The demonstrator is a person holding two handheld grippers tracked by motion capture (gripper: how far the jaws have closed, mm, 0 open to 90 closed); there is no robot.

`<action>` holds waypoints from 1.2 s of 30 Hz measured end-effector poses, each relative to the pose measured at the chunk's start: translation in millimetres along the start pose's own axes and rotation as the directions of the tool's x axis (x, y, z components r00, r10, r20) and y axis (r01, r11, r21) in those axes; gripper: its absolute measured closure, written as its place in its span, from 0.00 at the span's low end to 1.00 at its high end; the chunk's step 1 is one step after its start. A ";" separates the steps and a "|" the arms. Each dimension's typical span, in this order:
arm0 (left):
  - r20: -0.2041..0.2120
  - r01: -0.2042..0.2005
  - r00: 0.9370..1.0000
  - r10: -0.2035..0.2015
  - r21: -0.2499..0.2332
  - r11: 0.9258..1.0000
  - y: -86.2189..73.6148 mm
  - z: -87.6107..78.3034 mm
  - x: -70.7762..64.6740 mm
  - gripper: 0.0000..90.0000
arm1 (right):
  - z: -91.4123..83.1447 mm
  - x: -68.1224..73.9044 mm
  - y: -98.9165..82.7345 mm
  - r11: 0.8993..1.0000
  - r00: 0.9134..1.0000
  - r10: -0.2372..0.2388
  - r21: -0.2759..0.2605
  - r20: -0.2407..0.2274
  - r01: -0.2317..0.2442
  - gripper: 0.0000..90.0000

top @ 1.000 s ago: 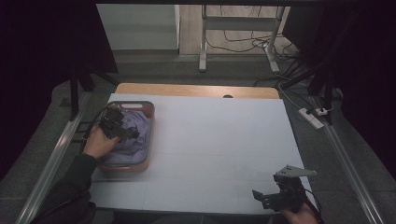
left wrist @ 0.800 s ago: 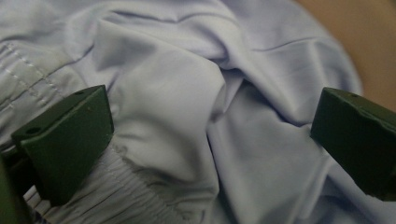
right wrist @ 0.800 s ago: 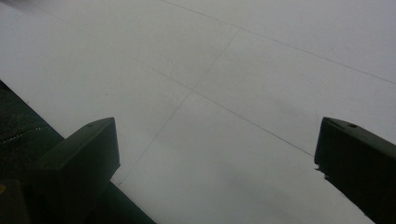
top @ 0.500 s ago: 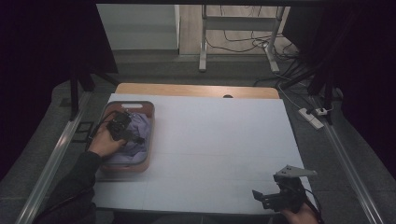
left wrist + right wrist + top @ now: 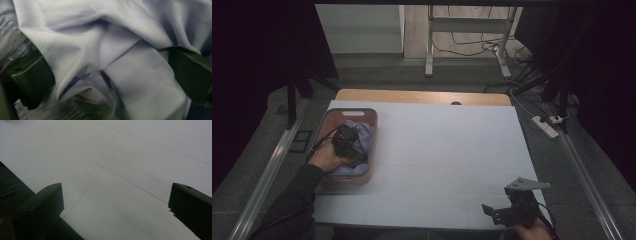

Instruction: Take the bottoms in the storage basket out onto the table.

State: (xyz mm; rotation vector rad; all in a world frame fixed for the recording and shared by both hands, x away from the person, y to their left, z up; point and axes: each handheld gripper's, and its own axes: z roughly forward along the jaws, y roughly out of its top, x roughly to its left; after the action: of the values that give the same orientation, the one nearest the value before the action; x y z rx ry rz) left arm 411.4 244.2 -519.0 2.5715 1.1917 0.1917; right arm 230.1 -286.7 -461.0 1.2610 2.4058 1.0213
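High view: left gripper point(image 5: 348, 142) sits down inside the brown basket point(image 5: 368, 116) at the counter's point(image 5: 452, 145) left edge, w/ the person's left hand point(image 5: 326, 157) behind it, pressed into the pale lilac cloth point(image 5: 364, 134) bundled there. Right gripper point(image 5: 512, 209) hovers near the front right corner of the counter, well apart from the basket, holding nothing. Left gripper view: fingers point(image 5: 32, 80) are spread wide, one each side of a raised fold of the cloth point(image 5: 120, 75); fabric bulges up between them, not yet pinched. Judgement: step in hand is the grab. To do it well, push a bit deeper so a thick ridge sits between the fingers, close fully on several layers rather than a thin edge, then lift straight up so the cloth clears the basket wall w/o dragging the basket. Right gripper view: fingers point(image 5: 42, 202) apart over bare white counter point(image 5: 125, 157), idle; could later take a second corner.
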 end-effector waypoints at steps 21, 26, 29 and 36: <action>0.066 0.200 0.978 -0.198 -0.016 0.980 -3.2 -21.1 14.7 0.78 | 0.9 0.4 0.3 1.000 1.000 -0.004 0.010 -0.006 0.005 0.00; 0.147 0.253 0.959 -0.244 -0.046 0.966 -3.6 -30.7 24.2 0.78 | 1.7 -0.5 0.7 1.000 1.000 0.001 0.015 -0.009 -0.001 0.00; 0.139 0.235 0.965 -0.221 -0.089 0.968 -4.8 -38.6 25.5 0.78 | 2.0 -0.9 0.9 1.000 1.000 0.011 0.019 -0.007 -0.011 0.00; 0.143 0.207 0.972 -0.184 -0.161 0.965 -2.8 -54.7 25.7 0.78 | 2.6 -1.7 1.2 1.000 1.000 0.012 0.029 -0.015 -0.011 0.00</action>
State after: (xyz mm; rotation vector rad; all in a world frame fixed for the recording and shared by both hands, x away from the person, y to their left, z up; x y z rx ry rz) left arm 412.7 277.1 -468.3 2.2629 1.3091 0.0832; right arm 233.2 -286.4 -462.3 1.2827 2.4354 1.0067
